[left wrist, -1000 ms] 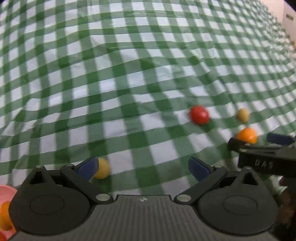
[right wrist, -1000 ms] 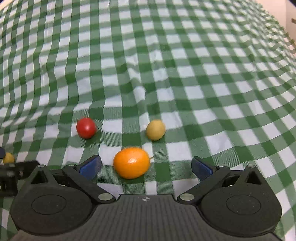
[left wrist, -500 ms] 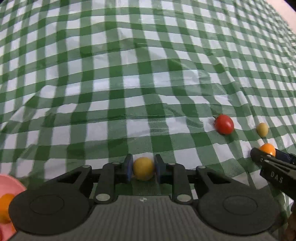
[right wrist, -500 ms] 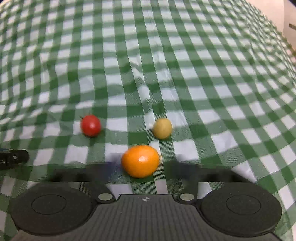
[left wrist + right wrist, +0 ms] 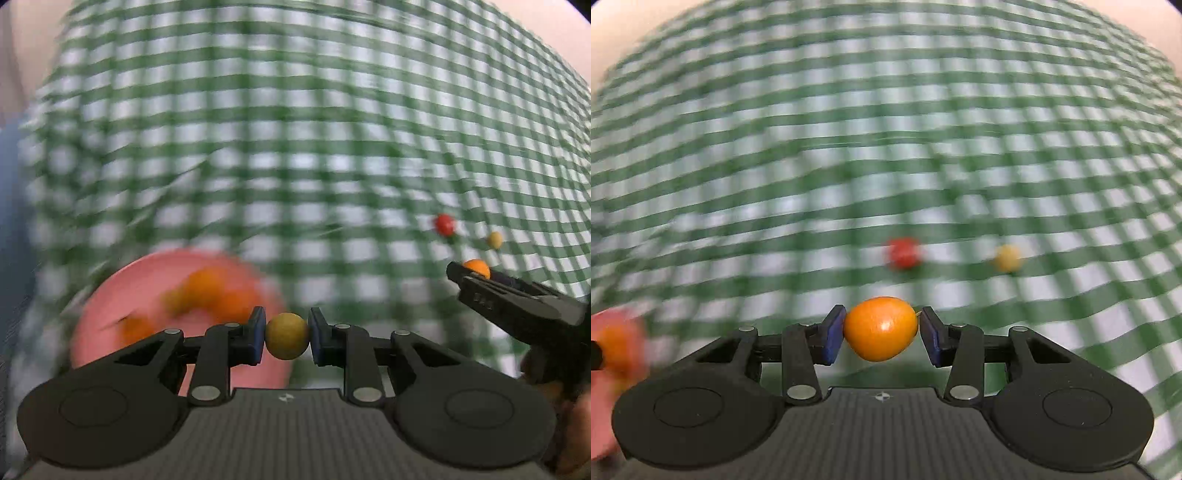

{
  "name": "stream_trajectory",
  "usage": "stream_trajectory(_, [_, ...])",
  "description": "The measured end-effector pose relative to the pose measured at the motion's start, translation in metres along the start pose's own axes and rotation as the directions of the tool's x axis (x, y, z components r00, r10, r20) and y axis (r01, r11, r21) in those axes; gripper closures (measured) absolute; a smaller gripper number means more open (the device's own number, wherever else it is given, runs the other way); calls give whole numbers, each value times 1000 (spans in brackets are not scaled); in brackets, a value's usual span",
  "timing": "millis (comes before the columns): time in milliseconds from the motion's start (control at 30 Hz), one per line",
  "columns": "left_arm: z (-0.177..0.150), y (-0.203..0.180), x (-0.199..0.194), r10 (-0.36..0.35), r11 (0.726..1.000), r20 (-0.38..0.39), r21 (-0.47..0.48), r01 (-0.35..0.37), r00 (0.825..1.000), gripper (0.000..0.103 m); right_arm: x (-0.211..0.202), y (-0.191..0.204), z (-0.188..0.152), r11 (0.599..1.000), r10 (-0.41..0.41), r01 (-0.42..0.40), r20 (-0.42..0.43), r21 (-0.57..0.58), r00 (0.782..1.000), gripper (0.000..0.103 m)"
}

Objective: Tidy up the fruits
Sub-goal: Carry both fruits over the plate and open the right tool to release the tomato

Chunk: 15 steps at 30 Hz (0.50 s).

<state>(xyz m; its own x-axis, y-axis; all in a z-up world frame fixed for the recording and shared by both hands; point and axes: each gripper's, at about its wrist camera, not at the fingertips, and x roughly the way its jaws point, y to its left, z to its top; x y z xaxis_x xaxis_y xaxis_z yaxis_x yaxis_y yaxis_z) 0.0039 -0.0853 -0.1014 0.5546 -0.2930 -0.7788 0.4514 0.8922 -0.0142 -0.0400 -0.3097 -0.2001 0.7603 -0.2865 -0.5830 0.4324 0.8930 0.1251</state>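
My left gripper point(image 5: 287, 336) is shut on a small yellow fruit point(image 5: 287, 341) and holds it above the cloth, by the right rim of a pink plate point(image 5: 107, 314) with several orange fruits point(image 5: 207, 291). My right gripper point(image 5: 881, 334) is shut on an orange kumquat point(image 5: 881, 328), lifted off the cloth; it also shows in the left wrist view point(image 5: 476, 267). A red cherry tomato point(image 5: 904, 253) and a yellow-green fruit point(image 5: 1007, 257) lie on the cloth beyond it.
A green-and-white checked tablecloth point(image 5: 295, 129) covers the table. The pink plate shows blurred at the left edge of the right wrist view point(image 5: 613, 343). Both views are motion-blurred.
Both grippers closed on their fruits and lifted them off the cloth. Both have swung left, so the pink plate has come into view.
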Motion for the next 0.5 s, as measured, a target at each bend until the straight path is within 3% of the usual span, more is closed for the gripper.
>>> stream_trajectory(67, [-12, 30, -16, 29, 999, 0, -27, -29, 1000, 76, -23, 31, -7, 995, 93, -93, 16, -34, 996, 59])
stream_trajectory(133, [-20, 56, -24, 56, 997, 3, -55, -56, 998, 76, -38, 63, -13, 982, 180, -179, 8, -59, 984, 74])
stream_trajectory(200, [-22, 78, -24, 65, 994, 0, -93, -65, 998, 76, -45, 96, -17, 964, 233, -232, -8, -129, 972, 76])
stream_trajectory(333, [-20, 111, -13, 81, 990, 16, -115, -78, 997, 76, -34, 150, -25, 923, 275, -271, -23, -272, 961, 78])
stream_trajectory(500, [-8, 133, 15, 65, 985, -1, -163, -65, 998, 76, -8, 140, -19, 948, 214, -232, -103, -220, 971, 78])
